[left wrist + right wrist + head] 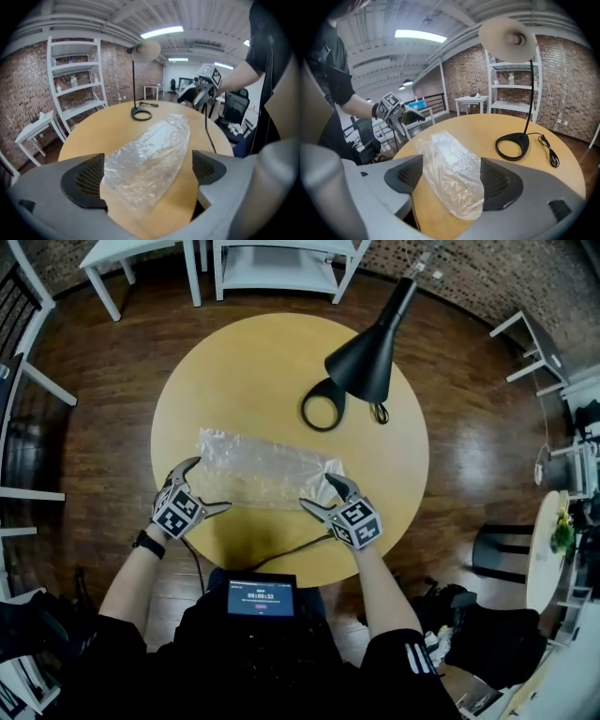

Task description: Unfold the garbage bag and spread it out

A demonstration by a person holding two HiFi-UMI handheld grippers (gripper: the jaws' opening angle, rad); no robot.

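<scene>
Two grippers hang over the near edge of a round wooden table (225,381). At lower left of the head view, the left gripper (212,484) has its jaws spread wide and pinches nothing. In its own view the clear garbage bag (267,465) lies on the tabletop in the gap between them. The bag stretches flat and crinkled across the middle of the table, from one gripper to the other. At lower right, the right gripper (316,490) is likewise wide open, its upper fingertip at the bag's right corner, gripping nothing. At upper right stands a black desk lamp (366,352).
</scene>
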